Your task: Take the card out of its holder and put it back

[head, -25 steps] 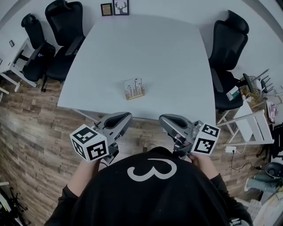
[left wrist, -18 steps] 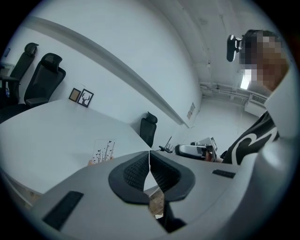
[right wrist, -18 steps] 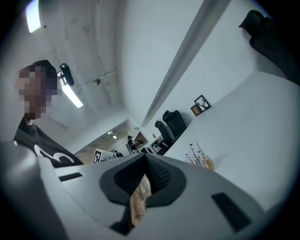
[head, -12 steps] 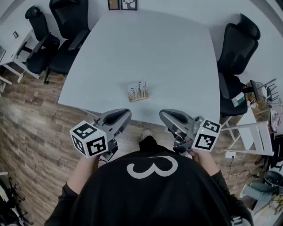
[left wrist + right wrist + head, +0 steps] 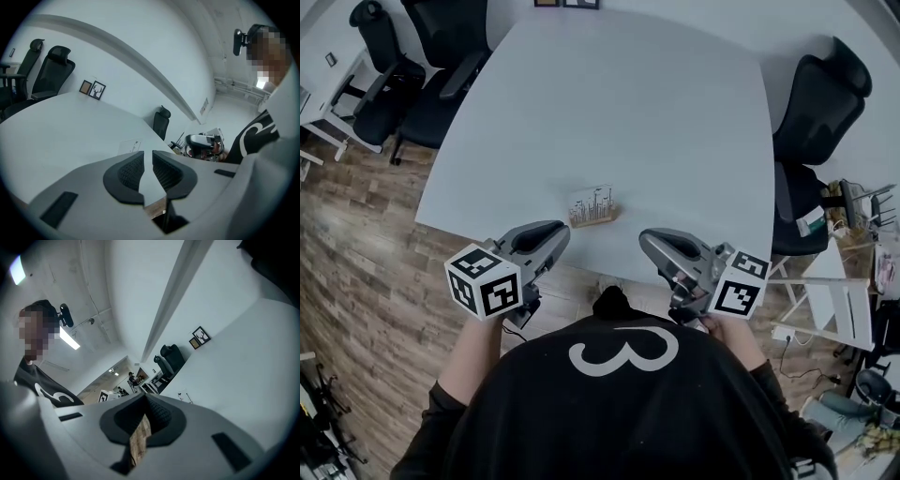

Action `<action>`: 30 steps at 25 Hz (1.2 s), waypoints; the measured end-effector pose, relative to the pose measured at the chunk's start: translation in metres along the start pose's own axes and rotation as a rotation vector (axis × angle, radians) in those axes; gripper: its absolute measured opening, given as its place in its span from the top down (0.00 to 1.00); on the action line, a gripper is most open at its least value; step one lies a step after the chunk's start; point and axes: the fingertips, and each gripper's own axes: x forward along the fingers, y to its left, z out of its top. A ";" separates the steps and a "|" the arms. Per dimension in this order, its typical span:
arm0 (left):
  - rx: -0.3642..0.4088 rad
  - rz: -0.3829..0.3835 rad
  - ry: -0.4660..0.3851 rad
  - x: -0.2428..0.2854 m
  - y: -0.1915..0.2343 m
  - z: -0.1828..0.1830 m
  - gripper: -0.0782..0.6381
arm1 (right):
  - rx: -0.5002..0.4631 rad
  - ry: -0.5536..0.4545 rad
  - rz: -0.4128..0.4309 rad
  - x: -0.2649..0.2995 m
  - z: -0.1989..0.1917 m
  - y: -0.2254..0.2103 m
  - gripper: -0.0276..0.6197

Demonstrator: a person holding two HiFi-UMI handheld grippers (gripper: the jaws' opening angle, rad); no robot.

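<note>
A white card with dark print stands upright in a small wooden holder near the front edge of the white table. In the left gripper view the card shows small beyond the jaws. My left gripper hovers at the table's front edge, left of the holder and short of it. Its jaws are opening, with a narrow gap and nothing between them. My right gripper is level with it on the right, and its pads meet at the tips with nothing in them.
Black office chairs stand at the table's far left and right side. A white folding rack and clutter sit on the wooden floor to the right. Two framed pictures lean at the table's far edge.
The table and card holder have come closer to both grippers, which now reach the table's front edge. Both grippers keep their spacing.
</note>
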 end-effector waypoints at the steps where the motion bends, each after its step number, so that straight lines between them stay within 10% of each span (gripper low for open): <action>1: 0.002 0.002 0.018 0.003 0.006 -0.002 0.81 | 0.006 0.006 0.001 0.002 0.000 -0.004 0.95; 30: 0.243 -0.149 0.082 0.065 0.056 -0.012 0.76 | 0.064 0.077 -0.030 0.017 0.002 -0.052 0.95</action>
